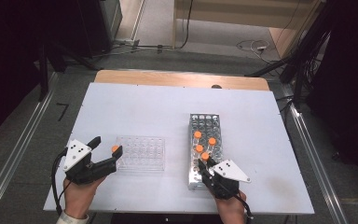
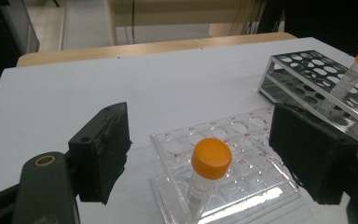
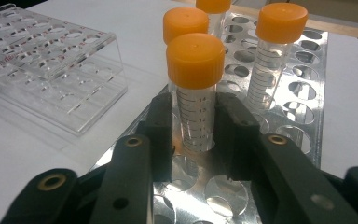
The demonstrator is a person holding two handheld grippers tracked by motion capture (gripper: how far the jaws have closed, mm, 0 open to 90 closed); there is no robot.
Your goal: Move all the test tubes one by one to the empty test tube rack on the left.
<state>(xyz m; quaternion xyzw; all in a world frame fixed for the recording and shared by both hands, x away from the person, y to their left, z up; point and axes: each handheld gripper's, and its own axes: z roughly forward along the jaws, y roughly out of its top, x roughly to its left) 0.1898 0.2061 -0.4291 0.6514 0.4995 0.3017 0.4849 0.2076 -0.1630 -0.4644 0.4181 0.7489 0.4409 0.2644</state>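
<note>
A white worktop (image 1: 135, 112) with a pale wooden strip along its far edge sits on grey flooring between dark equipment. The landmark is the metal tube rack (image 1: 205, 149), a shiny perforated steel block of round holes holding four clear graduated centrifuge tubes with orange screw caps. At the rack's near end, the right gripper (image 3: 193, 133) has its black fingers clamped on the nearest tube (image 3: 195, 93), gripping the clear plastic barrel below the cap while it stands upright in its hole. To the rack's left lies the clear acrylic rack (image 1: 141, 152), glossy and flat, with red-lettered wells; one orange-capped tube (image 2: 207, 175) leans at its nearer corner. The left gripper (image 2: 198, 158) hovers there, fingers apart either side of that tube without touching it. The smooth barrel could slip through the pads on lifting, or a tilted pull could bind it in the steel hole and jolt the neighbouring tubes; the seated depth is hard to judge, perhaps shallow.
</note>
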